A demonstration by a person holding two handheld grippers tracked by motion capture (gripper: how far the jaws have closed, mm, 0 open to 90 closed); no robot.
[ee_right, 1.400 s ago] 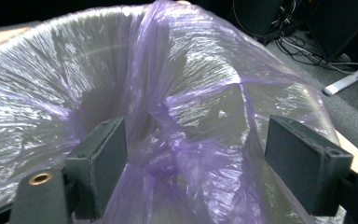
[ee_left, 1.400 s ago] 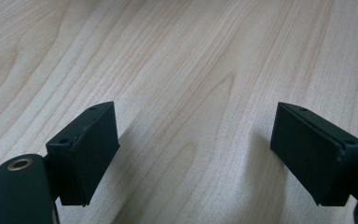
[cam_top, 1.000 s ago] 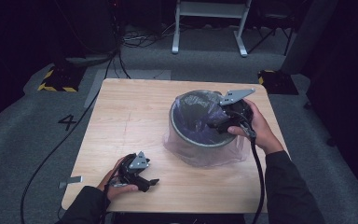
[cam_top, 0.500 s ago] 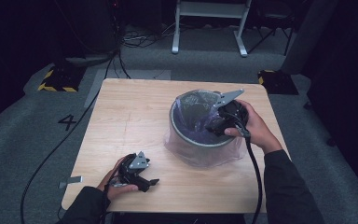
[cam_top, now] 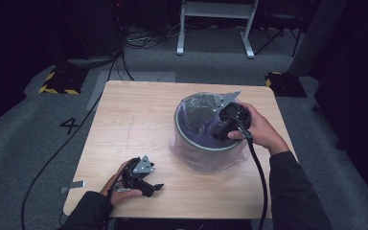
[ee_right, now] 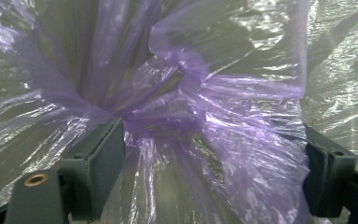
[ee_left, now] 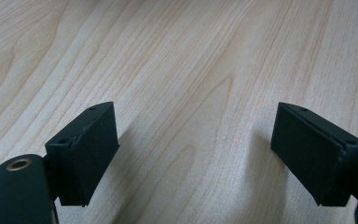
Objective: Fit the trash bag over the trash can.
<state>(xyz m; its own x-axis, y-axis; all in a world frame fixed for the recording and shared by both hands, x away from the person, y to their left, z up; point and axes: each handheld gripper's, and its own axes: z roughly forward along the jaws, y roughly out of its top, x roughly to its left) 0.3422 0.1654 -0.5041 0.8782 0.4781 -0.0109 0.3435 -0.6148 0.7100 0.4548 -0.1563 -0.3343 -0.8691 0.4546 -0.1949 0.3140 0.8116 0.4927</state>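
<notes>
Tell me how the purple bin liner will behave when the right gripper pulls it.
The purple liner is thin, crinkled film, so likely floppy and very light. Its glossy sheen suggests it may slip between the open right gripper jaws. The bin could shift.

The left gripper point(cam_top: 154, 188) was held low at about 7 o'clock, gripped by the left hand point(cam_top: 120, 186), jaws spread wide apart and pointed toward 3 o'clock. The right gripper point(cam_top: 219, 125) was held at about 2 o'clock by the right hand point(cam_top: 261, 130), forearm extended from 5 o'clock, jaws set apart, angled downward toward 9 o'clock.
</notes>
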